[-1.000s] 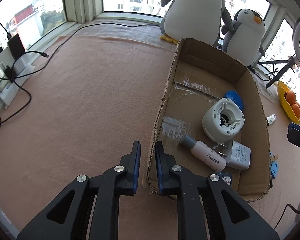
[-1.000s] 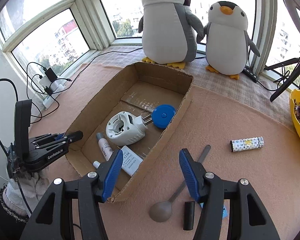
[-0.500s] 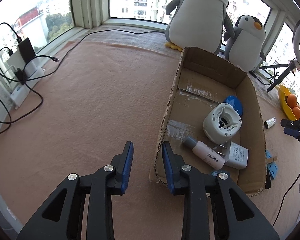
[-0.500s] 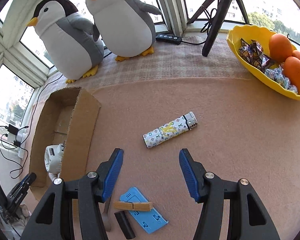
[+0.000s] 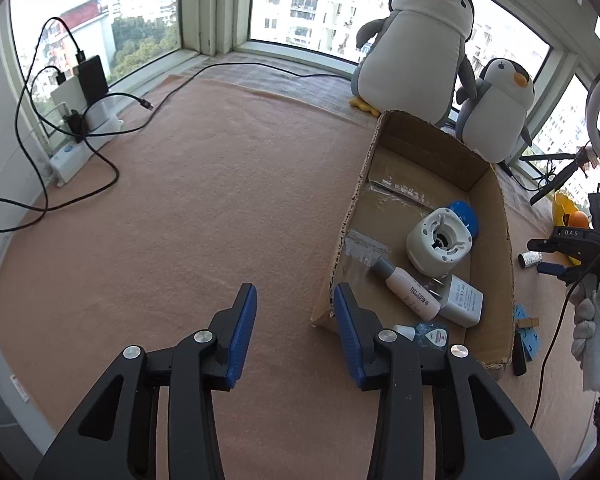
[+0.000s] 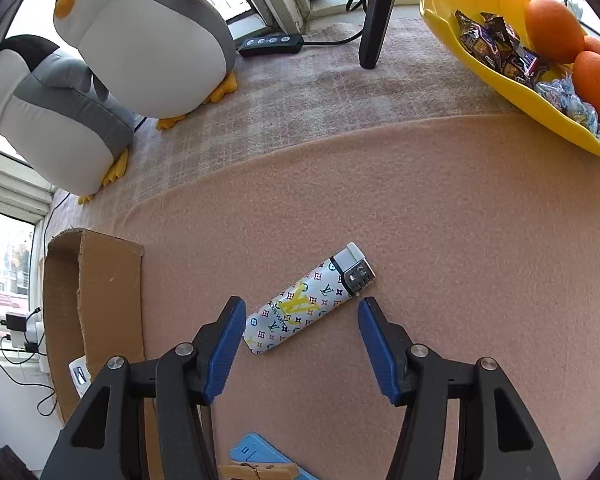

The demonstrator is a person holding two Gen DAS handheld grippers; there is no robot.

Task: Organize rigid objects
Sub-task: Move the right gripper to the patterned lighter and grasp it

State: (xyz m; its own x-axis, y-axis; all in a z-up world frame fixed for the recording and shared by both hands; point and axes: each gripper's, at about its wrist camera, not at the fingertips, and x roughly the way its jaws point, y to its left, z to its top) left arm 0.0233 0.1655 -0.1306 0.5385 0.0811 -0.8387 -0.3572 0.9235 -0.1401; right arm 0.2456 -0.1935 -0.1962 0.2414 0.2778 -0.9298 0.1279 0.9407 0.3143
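A patterned lighter (image 6: 308, 302) lies on the pink cloth, slanted, between the open fingers of my right gripper (image 6: 302, 326), which is empty. It shows small in the left wrist view (image 5: 530, 259). The cardboard box (image 5: 500, 216) holds a white round device (image 5: 440, 246), a white bottle (image 5: 406, 288), a white charger (image 5: 462, 300) and a blue disc (image 5: 466, 214). My left gripper (image 5: 295, 312) is open and empty, just left of the box's near corner. The box also shows at the left of the right wrist view (image 6: 108, 300).
Two plush penguins (image 6: 148, 36) (image 6: 52, 120) stand by the window. A yellow bowl (image 6: 500, 80) holds oranges and sweets. A blue card (image 6: 260, 456) and a wooden clothespin (image 6: 256, 472) lie near me. A power strip with cables (image 5: 80, 120) sits at left. A tripod leg (image 6: 380, 12) stands behind.
My left gripper let go of the box wall, opened and drew back. My right gripper swung right from the box and came down around the lighter.
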